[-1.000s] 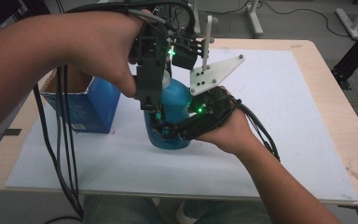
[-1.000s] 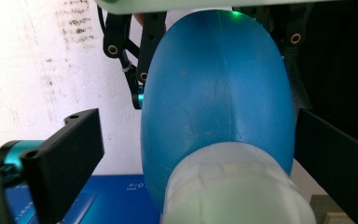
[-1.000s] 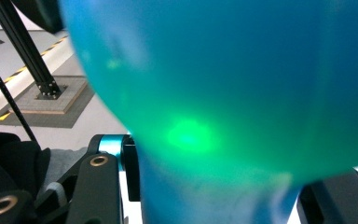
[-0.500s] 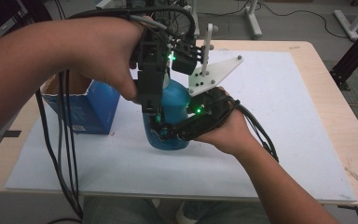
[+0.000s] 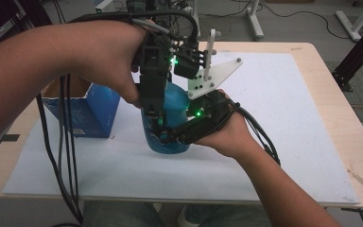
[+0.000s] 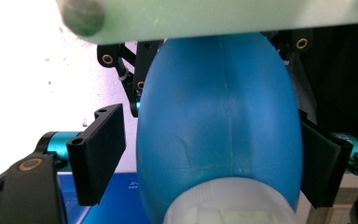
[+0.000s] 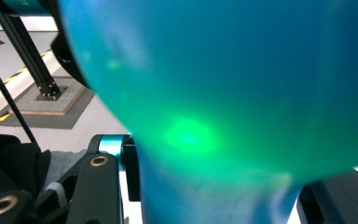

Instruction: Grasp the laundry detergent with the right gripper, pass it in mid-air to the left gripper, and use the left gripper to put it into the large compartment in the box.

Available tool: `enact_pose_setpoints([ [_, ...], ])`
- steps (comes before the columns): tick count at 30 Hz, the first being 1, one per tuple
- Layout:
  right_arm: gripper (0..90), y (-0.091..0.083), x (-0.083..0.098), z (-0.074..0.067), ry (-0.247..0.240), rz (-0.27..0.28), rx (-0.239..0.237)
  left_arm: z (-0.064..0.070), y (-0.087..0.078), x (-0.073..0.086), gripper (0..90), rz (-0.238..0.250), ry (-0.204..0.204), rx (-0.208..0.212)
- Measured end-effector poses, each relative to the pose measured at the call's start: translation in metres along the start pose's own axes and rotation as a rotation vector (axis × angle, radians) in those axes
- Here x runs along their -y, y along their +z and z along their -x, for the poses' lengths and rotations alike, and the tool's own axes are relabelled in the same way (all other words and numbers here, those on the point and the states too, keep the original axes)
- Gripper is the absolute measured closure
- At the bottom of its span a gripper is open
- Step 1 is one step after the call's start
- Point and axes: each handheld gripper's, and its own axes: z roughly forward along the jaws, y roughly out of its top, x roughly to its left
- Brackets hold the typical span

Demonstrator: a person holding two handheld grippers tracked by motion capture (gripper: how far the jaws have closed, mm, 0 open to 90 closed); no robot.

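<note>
The blue bottle (image 5: 170,120) is largely hidden behind both hand-held grippers.

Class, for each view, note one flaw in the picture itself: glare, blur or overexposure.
High view: sharp, evenly lit. Left gripper view: the table burns out white and the plate is blurred. Right gripper view: the bottle is blurred, with a green glare spot.

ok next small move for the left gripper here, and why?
Probably finish closing the left gripper: its jaws have just been closing around the blue bottle, yet a gap shows at the left pad. The right gripper already clamps the bottle lower down.
</note>
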Motion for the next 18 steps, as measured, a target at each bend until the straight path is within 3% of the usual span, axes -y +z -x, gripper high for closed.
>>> enact_pose_setpoints([
  [18, 45.7, 0.0005, 0.0002, 0.0008, 0.004, 0.005, 0.003, 0.0005, 0.0001, 0.0007, 23.5, -0.007, -0.005, -0.013],
])
